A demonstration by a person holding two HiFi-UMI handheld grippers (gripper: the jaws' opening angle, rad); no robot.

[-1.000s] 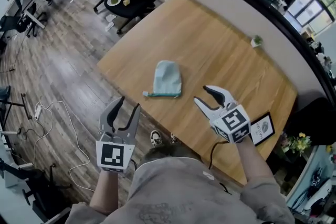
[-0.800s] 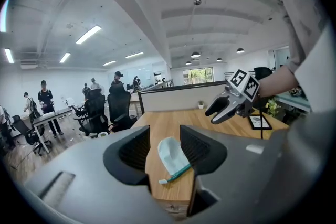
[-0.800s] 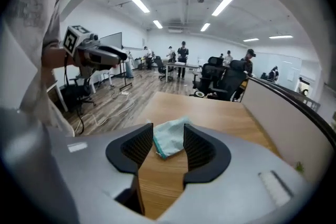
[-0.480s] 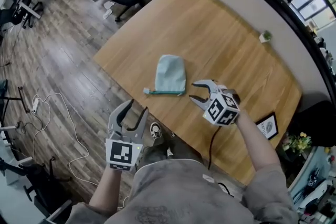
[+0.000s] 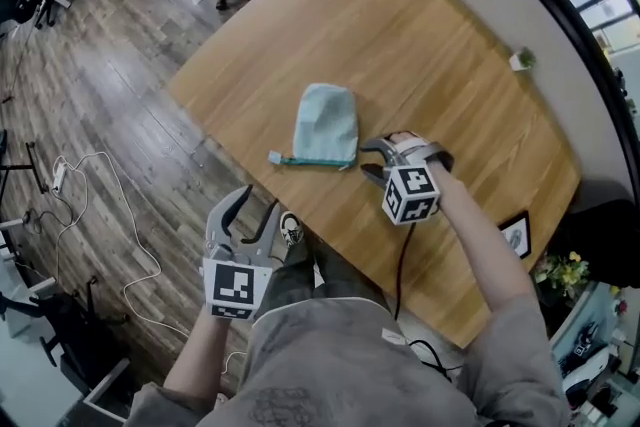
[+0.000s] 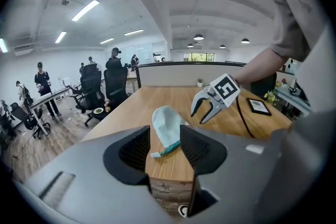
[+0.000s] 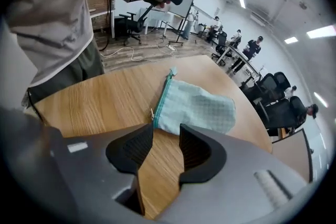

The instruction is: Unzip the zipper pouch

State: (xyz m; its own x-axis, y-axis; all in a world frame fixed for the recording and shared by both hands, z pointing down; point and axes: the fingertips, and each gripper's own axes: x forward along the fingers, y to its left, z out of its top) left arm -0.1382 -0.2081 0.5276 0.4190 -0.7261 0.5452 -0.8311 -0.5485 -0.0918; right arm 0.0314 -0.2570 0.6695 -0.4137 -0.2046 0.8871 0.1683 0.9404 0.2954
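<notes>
The zipper pouch lies flat on the wooden tabletop near the edge closest to the person. It is pale blue-green cloth, with its teal zipper running along the side that faces the person and a short tab sticking out at the zipper's left end. The zipper looks closed along its whole length. The right hand-held gripper is low over the tabletop just beside the right end of the zipper. Its jaws stand apart with only bare wood between them, and the pouch sits just past their tips in the right gripper view; whether they touch it cannot be told. The left hand-held gripper is held off the tabletop's edge, above the wooden floor. Its jaws are also apart and hold nothing, and its own view frames the table edge and the pouch through the gap. Each gripper carries a cube with black-and-white square markers. A small framed card rests at the tabletop's right end, its print too small to read. A little potted plant stands at the far edge.
</notes>
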